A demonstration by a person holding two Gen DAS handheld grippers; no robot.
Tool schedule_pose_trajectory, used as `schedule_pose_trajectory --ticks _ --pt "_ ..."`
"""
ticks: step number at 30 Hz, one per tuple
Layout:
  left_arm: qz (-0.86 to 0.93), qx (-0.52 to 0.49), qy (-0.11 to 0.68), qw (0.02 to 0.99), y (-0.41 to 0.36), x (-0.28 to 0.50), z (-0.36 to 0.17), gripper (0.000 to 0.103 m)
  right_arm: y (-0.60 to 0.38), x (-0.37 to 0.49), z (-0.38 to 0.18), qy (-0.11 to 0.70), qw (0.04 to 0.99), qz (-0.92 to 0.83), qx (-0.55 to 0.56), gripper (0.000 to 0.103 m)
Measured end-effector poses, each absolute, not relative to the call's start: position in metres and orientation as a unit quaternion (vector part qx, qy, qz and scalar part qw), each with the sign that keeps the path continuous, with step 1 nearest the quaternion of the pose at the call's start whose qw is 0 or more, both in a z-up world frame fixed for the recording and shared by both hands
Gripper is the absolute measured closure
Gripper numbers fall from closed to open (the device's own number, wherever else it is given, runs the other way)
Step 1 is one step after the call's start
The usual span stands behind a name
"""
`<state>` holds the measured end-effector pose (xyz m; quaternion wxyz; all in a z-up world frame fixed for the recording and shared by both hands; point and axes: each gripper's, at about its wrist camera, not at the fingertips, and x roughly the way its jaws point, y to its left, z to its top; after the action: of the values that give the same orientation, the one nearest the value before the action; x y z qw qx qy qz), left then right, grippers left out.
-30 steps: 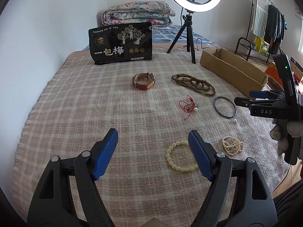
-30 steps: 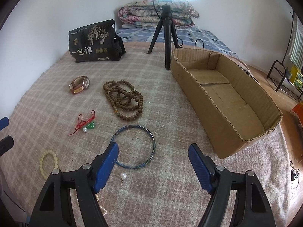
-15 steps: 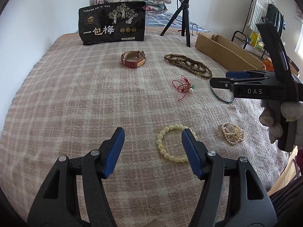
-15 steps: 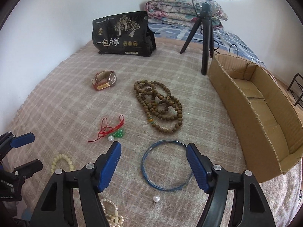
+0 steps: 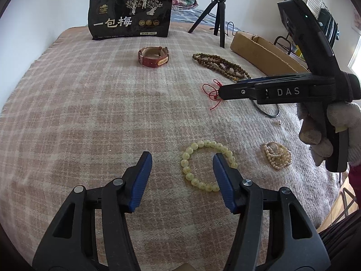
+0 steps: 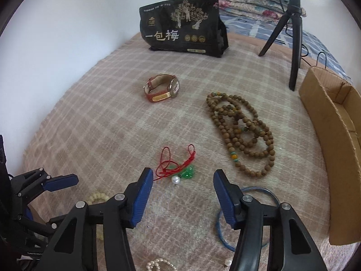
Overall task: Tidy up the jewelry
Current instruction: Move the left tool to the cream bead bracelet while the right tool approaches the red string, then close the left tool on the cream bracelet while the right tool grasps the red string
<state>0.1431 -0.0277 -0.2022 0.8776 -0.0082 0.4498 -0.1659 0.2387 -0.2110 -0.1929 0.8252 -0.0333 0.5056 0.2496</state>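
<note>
From the left wrist camera, the left gripper (image 5: 181, 163) hovered wide open over the near edge of the plaid blanket (image 5: 90, 103), its right finger crossing a yellow bead bracelet (image 5: 206, 164). A pearl bracelet (image 5: 277, 155) lay beside it. The right wrist camera alone showed the right gripper (image 6: 181, 180), jaws wide, level above the red cord charm (image 6: 178, 169), with the cardboard box (image 6: 334, 140) at the right edge.

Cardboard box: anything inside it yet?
In the right wrist view only the near end of the cardboard box shows, and that part holds no jewelry. The rest of its floor is cut off by the frame edge and hidden by its wall, so unknown.
</note>
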Motion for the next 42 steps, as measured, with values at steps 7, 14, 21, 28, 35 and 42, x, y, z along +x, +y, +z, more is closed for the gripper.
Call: schedule_pose_trajectory --ticks 7,14,21,28,35,42 --pt "-0.174 -0.025 0.465 0.868 -0.026 0.15 -0.21 0.058 -0.196 0.248 -0.202 0.528 0.808 0.256 -0.052 0.056" --pt "-0.183 -0.05 0.473 0.861 -0.02 0.155 -0.215 0.066 -0.193 0.251 -0.203 0.532 0.808 0.243 -0.071 0.061" --pt "-0.183 -0.044 0.472 0.861 -0.022 0.153 -0.217 0.075 -0.188 0.251 -0.206 0.531 0.805 0.243 -0.1 0.061" --pt "-0.184 -0.042 0.473 0.861 -0.023 0.153 -0.218 0.077 -0.19 0.248 -0.204 0.527 0.795 0.276 -0.116 0.065" --pt "-0.184 -0.042 0.473 0.861 -0.022 0.154 -0.218 0.08 -0.186 0.248 -0.205 0.526 0.786 0.29 -0.145 0.069" --pt "-0.181 -0.045 0.475 0.86 -0.022 0.155 -0.218 0.096 -0.187 0.247 -0.2 0.516 0.796 0.286 -0.136 0.07"
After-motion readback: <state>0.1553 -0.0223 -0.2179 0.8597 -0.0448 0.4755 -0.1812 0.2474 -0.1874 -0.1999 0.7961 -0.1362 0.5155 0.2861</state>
